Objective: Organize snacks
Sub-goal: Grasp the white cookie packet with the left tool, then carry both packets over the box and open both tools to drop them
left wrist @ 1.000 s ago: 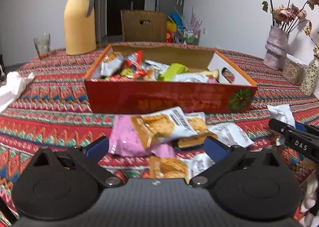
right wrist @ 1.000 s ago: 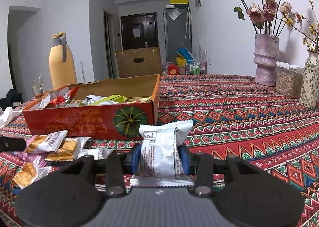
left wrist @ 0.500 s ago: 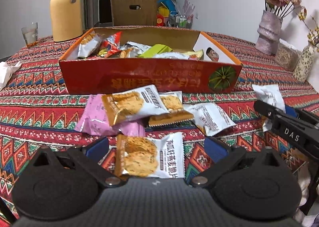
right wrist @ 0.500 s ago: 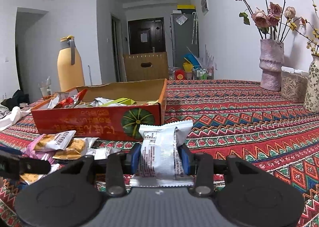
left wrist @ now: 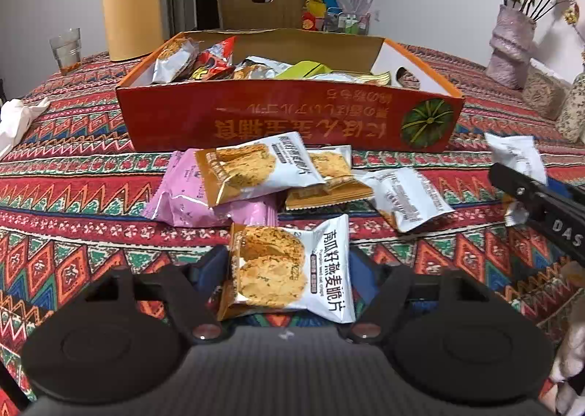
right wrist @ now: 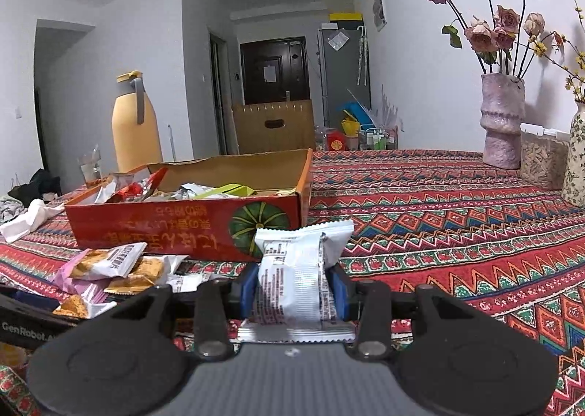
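Observation:
An orange-red cardboard box [left wrist: 292,119] [right wrist: 182,229] holds several snack packets. In front of it lie loose packets: a pink one [left wrist: 182,192], cracker packets [left wrist: 252,167] and a white one [left wrist: 406,196]. My left gripper [left wrist: 289,269] is open, its blue pads on either side of a white-and-orange cracker packet [left wrist: 292,266] lying on the cloth. My right gripper [right wrist: 294,288] is shut on a white packet [right wrist: 296,269], held above the table right of the box; it shows in the left wrist view [left wrist: 519,156].
A patterned red tablecloth [right wrist: 457,218] covers the table. A yellow thermos [left wrist: 129,2] and a glass [left wrist: 65,50] stand behind the box at left, a white cloth [left wrist: 18,119] lies at far left. Vases [right wrist: 502,119] and a jar [right wrist: 541,160] stand at right.
My left gripper has moved forward and down so the cracker packet lies between its pads, which have narrowed. My right gripper has risen a little with its white packet.

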### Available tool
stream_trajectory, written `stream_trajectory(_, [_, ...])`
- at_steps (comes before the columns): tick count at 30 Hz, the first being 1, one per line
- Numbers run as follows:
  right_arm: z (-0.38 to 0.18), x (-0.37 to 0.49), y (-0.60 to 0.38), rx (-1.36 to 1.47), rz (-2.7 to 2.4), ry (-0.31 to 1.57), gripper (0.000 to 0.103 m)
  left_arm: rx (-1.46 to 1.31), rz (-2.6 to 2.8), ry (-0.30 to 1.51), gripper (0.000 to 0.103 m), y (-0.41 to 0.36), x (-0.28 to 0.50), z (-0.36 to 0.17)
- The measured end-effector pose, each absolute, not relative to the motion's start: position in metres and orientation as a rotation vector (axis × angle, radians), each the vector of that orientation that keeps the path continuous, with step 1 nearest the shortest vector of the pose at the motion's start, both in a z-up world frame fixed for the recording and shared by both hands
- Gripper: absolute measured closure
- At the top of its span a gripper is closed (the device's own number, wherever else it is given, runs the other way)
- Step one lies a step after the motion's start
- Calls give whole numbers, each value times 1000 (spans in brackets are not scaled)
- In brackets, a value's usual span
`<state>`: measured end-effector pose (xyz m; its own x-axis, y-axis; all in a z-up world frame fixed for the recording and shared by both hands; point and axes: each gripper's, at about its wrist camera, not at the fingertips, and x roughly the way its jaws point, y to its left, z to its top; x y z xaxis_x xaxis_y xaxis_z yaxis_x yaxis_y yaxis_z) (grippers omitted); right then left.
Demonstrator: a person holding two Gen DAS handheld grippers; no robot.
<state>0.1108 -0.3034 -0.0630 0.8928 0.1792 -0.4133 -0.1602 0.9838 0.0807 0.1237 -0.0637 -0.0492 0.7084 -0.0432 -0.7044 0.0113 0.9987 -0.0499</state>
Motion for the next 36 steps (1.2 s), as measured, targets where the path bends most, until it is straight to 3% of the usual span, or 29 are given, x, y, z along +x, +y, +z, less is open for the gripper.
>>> stream_trajectory(7, [-63,112,-302,37,170,440,62,-28,-43,760,45,-62,117,-49])
stream_trajectory(36, [-38,109,-283,-15,170,420,62,-33,-78,585,44,-42,103,-9])
